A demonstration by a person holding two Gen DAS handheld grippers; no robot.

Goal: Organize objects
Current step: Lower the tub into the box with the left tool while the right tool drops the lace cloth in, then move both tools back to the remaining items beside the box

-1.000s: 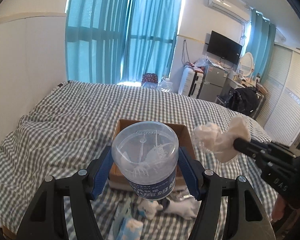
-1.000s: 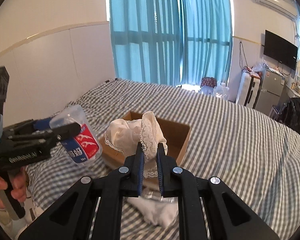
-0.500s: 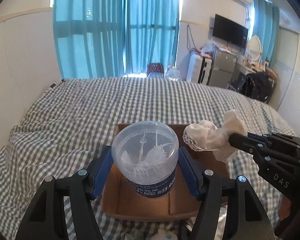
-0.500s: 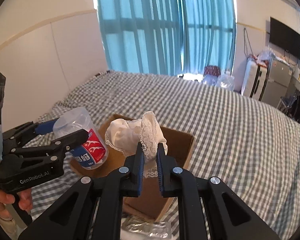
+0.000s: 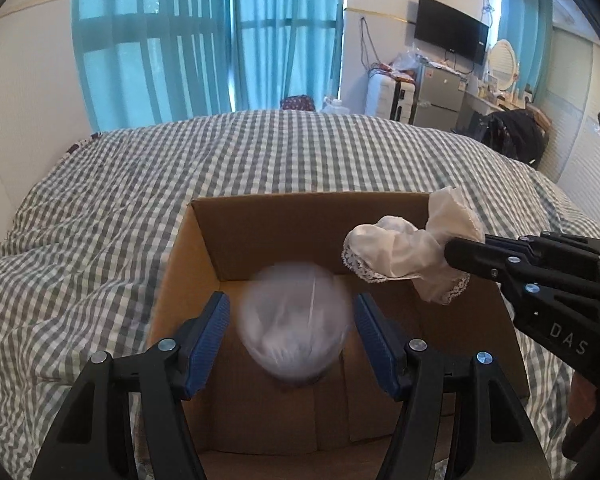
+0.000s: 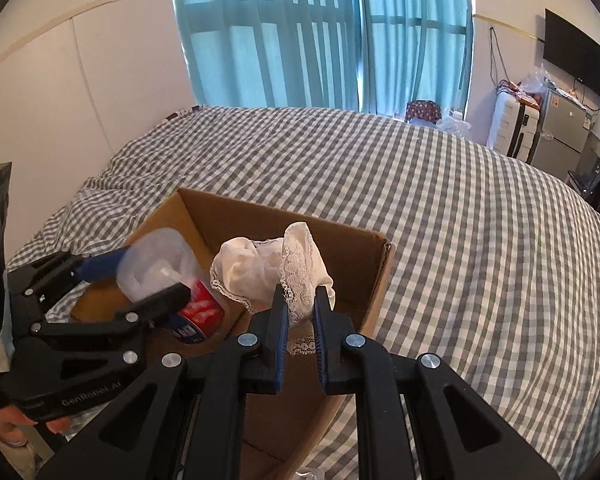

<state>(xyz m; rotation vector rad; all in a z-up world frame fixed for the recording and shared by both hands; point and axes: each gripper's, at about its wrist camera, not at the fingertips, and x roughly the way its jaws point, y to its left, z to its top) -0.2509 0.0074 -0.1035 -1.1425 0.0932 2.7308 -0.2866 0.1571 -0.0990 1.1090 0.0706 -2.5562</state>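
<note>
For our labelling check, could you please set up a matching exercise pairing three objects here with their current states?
1. clear plastic jar
2. white lace-trimmed cloth
3. brown cardboard box

A. resting on the checked bedspread
B. clamped in the right gripper
C. blurred, loose between the fingers of the open left gripper

Pairs: 1-C, 2-B, 3-A

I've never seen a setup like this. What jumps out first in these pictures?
An open brown cardboard box sits on a grey-and-white checked bed. Above it, the left tool stands open around a blurred clear plastic jar with a red and blue label. The right tool pinches a crumpled white lace-edged cloth over the box.
</note>
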